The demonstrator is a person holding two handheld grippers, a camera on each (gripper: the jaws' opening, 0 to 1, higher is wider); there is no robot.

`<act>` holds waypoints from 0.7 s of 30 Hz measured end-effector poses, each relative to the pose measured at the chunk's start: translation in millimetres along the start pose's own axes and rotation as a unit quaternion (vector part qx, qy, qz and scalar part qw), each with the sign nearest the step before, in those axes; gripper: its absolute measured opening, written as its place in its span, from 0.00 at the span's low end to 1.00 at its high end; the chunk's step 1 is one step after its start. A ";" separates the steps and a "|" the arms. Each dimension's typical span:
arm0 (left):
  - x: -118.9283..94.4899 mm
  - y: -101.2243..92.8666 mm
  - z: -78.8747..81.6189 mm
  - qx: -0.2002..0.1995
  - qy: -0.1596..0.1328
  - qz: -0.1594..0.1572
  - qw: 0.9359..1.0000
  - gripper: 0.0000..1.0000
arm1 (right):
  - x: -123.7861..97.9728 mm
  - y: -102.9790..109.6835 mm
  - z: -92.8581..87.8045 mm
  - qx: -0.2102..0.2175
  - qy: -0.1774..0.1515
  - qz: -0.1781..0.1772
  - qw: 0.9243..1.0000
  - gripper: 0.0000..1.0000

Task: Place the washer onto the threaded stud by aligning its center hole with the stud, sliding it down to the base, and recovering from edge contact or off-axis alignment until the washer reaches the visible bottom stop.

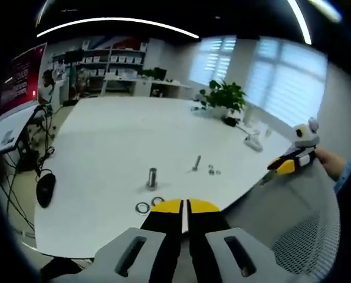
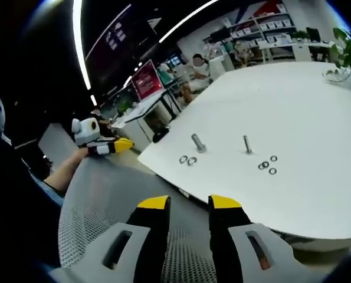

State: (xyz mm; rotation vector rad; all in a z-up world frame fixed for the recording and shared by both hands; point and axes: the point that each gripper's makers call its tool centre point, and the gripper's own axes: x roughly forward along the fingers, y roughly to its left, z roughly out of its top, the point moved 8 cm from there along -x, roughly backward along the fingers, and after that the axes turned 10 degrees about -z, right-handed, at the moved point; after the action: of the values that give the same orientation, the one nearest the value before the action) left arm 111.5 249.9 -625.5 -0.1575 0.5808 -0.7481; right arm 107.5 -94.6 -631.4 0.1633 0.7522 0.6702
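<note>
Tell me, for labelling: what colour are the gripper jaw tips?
Yellow, on black jaws; clearest on the right gripper in the right gripper view.

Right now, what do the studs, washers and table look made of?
Studs: probably steel, grey with a dull metallic shine. Washers: likely bare metal, thin silvery rings. Table: smooth matte white top, perhaps laminate; I can't tell for sure.

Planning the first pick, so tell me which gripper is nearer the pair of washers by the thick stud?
Left. The left gripper hangs just short of the washer pair; the right gripper sits back over a mesh chair, off the table.
</note>
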 end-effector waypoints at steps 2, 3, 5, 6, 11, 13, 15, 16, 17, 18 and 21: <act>0.0 -0.1 -0.5 0.001 0.003 0.000 1.000 0.00 | -4.1 4.3 3.5 0.005 -0.009 0.000 1.000 0.28; 0.0 0.0 -0.6 0.002 0.003 0.000 1.000 0.00 | -5.3 5.2 5.1 0.008 -0.016 -0.001 1.000 0.28; -0.1 0.2 -0.8 -0.001 0.003 0.001 1.000 0.01 | -8.5 8.6 6.6 0.000 -0.015 -0.004 1.000 0.27; 0.0 0.4 -0.8 0.000 0.003 0.002 1.000 0.02 | -8.8 9.6 6.1 -0.013 -0.013 -0.012 1.000 0.28; 0.7 0.6 -1.2 0.002 0.005 0.002 1.000 0.04 | 0.1 3.7 0.0 -0.005 0.014 -0.030 0.999 0.28; 1.4 0.2 -2.0 -0.001 0.010 -0.001 1.000 0.05 | 4.4 -0.4 -2.3 -0.016 0.004 -0.044 0.999 0.28; 1.9 0.4 -3.0 -0.006 0.013 -0.003 1.000 0.06 | 7.3 -8.8 -11.3 -0.022 0.042 -0.071 0.996 0.28; 2.8 0.2 -3.9 -0.009 0.015 -0.005 1.000 0.07 | 6.9 -7.8 -12.0 -0.014 0.057 -0.062 0.996 0.27; 3.7 -0.1 -4.5 -0.011 0.021 -0.009 1.000 0.08 | 8.7 -5.8 -6.6 -0.023 0.038 -0.057 0.997 0.26; 3.9 0.6 -4.9 -0.010 0.023 -0.008 1.000 0.08 | 8.2 -5.1 -5.8 -0.026 0.034 -0.057 0.997 0.26; 3.5 -0.1 -2.8 -0.004 0.014 -0.007 1.000 0.13 | 7.7 -5.5 -7.2 -0.024 0.033 -0.056 0.998 0.26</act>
State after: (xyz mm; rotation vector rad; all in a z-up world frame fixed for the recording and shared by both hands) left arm 112.0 247.6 -629.4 -0.1588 0.6099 -0.7621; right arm 109.5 -94.9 -643.1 0.0546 0.8024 0.5897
